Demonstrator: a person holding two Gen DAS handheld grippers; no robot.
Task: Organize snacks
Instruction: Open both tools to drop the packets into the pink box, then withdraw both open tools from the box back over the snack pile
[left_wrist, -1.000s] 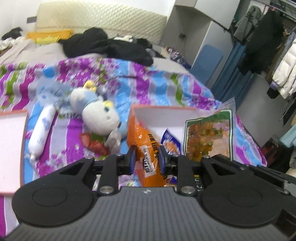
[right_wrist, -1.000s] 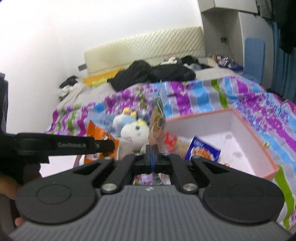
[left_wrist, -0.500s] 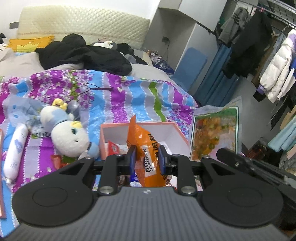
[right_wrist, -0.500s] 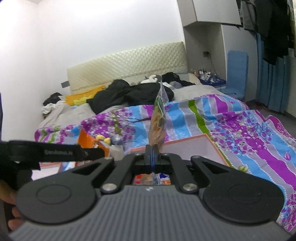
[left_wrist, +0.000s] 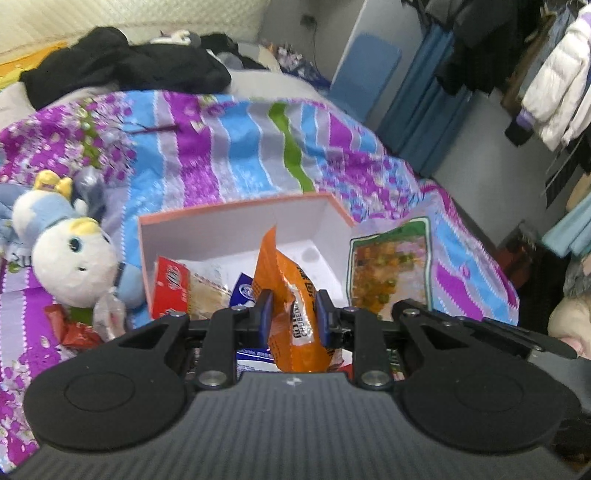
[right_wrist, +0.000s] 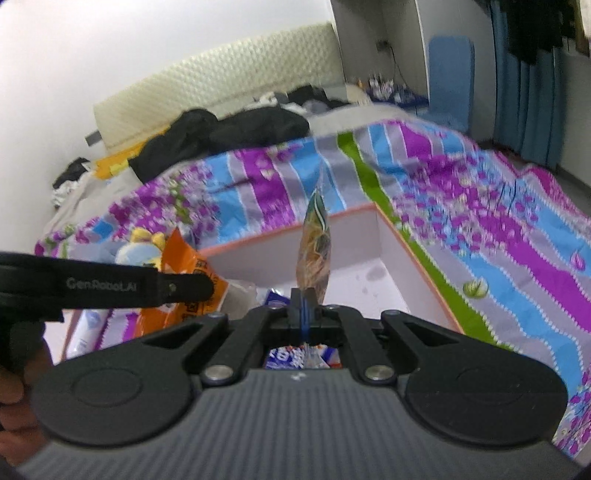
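My left gripper (left_wrist: 291, 314) is shut on an orange snack bag (left_wrist: 286, 291) and holds it over the near edge of a pink-rimmed white box (left_wrist: 236, 229). The box holds a red packet (left_wrist: 171, 291) and a blue-and-white packet (left_wrist: 243, 291). My right gripper (right_wrist: 304, 310) is shut on the edge of a clear bag of mixed dried fruit (right_wrist: 314, 254), seen edge-on above the same box (right_wrist: 413, 251). That bag also shows in the left wrist view (left_wrist: 391, 273), at the box's right side. The orange bag also shows in the right wrist view (right_wrist: 184, 280).
The box lies on a purple, blue and green striped bedspread (left_wrist: 240, 147). A white-and-blue plush toy (left_wrist: 70, 254) lies left of the box with a red wrapper (left_wrist: 74, 332) below it. Black clothes (left_wrist: 122, 70) are piled at the bed's head. Coats (left_wrist: 554, 74) hang at right.
Both grippers have moved toward the box and lower over it, each still holding its bag. The box now fills more of both views.
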